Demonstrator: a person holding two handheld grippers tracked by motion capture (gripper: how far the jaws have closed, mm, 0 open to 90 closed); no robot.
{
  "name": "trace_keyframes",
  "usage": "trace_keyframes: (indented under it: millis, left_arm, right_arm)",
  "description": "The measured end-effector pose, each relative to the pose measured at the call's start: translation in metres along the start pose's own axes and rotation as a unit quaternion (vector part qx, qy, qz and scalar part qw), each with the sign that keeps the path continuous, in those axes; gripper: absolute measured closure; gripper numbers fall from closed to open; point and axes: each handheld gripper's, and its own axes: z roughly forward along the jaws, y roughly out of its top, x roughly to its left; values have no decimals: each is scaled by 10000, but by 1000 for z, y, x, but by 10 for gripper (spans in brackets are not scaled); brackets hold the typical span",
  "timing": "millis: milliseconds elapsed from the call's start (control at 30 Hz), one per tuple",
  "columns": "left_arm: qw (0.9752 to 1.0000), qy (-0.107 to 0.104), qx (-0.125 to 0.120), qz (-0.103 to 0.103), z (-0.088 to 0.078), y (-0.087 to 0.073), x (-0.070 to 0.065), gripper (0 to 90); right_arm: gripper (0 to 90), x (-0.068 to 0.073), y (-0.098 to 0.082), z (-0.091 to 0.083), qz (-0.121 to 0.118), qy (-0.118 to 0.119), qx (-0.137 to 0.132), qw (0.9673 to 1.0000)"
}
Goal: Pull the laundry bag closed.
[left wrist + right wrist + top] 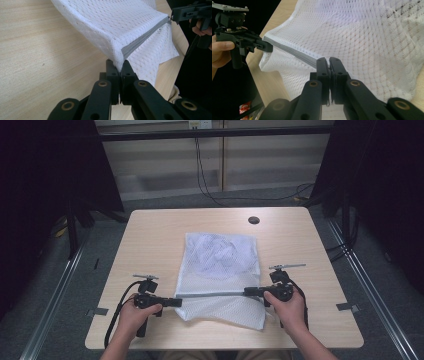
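Observation:
A white mesh laundry bag (220, 270) with a grey band along its opening lies in the middle of the wooden table (150, 235). My left gripper (177, 302) is shut on the left end of the grey band (140, 41), its jaws pinching the mesh (117, 62). My right gripper (247, 291) is shut on the right end of the same band (294, 51). Between the two grippers the band is pulled taut and lifted slightly off the table. In the right gripper view the left gripper (270, 47) sits at the upper left; in the left gripper view the right gripper (172, 17) sits at the upper right.
A round dark hole (254, 220) sits near the table's far edge. Black curtains (45, 165) hang at both sides, and cables (210, 190) trail on the floor beyond the table. Bare tabletop lies left and right of the bag.

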Motion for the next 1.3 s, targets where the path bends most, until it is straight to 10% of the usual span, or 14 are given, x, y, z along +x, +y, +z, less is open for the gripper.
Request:
trace_keyframes:
  millis: [1300]
  left_arm:
    - [10000,-5,28,-9,0,1,-1,882]
  right_arm:
    - [868,-9,-7,-14,91,-86,-122,9998]
